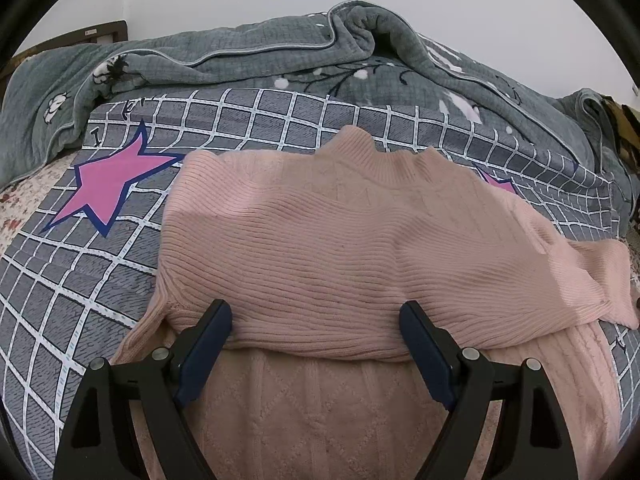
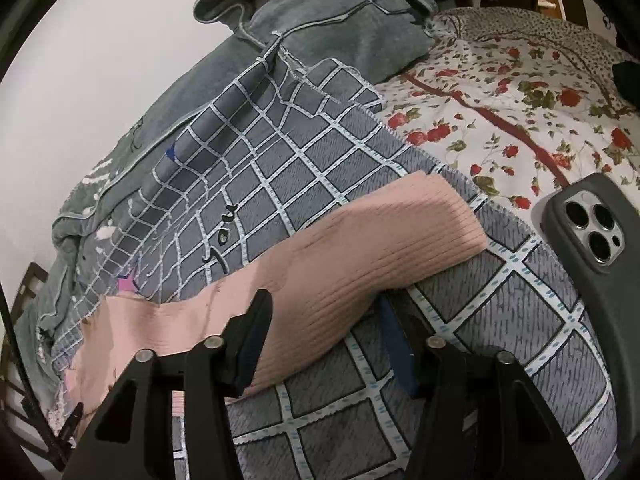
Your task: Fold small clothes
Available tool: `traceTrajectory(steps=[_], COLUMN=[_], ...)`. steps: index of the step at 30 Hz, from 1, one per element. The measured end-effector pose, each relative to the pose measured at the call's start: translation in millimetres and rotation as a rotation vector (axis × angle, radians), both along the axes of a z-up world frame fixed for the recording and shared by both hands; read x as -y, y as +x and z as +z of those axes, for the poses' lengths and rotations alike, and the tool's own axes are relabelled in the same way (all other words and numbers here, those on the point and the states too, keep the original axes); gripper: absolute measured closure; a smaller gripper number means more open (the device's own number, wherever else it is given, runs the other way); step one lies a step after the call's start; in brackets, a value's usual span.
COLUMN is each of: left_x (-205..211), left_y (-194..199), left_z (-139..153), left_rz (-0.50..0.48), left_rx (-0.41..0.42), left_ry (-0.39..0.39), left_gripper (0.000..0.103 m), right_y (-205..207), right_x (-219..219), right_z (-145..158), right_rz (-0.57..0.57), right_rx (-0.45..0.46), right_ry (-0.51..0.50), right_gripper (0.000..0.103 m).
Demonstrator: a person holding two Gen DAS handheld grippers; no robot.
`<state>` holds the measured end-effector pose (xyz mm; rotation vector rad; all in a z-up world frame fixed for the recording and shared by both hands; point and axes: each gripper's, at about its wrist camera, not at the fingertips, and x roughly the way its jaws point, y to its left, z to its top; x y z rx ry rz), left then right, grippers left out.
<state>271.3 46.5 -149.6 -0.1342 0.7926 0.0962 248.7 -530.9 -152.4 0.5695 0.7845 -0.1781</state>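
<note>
A pink ribbed sweater [image 1: 320, 240] lies spread on a grey checked blanket [image 1: 100, 272] with pink stars, its collar pointing to the far side of the bed, where a grey-green quilt [image 1: 240, 64] is bunched against the wall. One part of the sweater is folded across its body, and a sleeve [image 1: 600, 280] trails off to the right. The left gripper [image 1: 316, 316] sits at the near edge of that fold, its jaws spread wide with the thick fold between them, the pads clear of the knit as far as I can see. The right gripper [image 2: 324, 320] is half closed around the sleeve [image 2: 360, 256], which passes between its fingers and over the right one; I cannot tell whether the pads truly pinch it. A phone [image 2: 588, 228] in a dark case lies at the right beside a floral sheet [image 2: 500, 100].
</note>
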Motion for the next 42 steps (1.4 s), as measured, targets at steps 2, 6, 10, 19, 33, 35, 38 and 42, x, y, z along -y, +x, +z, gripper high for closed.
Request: traceTrajectory(steps=[2,6,10,19,33,35,38,42], left_x=[0,0,-4,-34,-157,-170,-182,-179], left_y=[0,0,-5,-27,-87,-92,-97,-95], left_z=[0,1,5,18,47,43,39,33], left_rz=[0.0,0.0,-0.001,0.036,0.198,0.221,0.229,0.2], left_rx=[0.0,0.004,0.033,0.089,0.112,0.106,0.093,0.082], left_ry=[-0.001,-0.004,-0.046,-0.191,-0.187,-0.188,-0.199,-0.195], left_gripper=[0.019,0.019,0.018,0.017,0.017,0.017,0.017,0.017], right_y=[2,-3,-10,-14,20,27,36,24], right_x=[1,5,-15,-109,-421,-458,-500,-516], right_z=[0,3,25,107,131,112,75,56], right_rz=[-0.018,-0.024,-0.02,0.101,0.613,0.677,0.766,0.844], right_rx=[-0.017,0.011,0.039,0.187,0.329,0.288,0.191,0.162], right_ry=[-0.036,-0.003,-0.132,-0.357,-0.351,-0.309,-0.271,-0.272], right_gripper=[0.087,0.093,0.093,0.093,0.093,0.093,0.078,0.055])
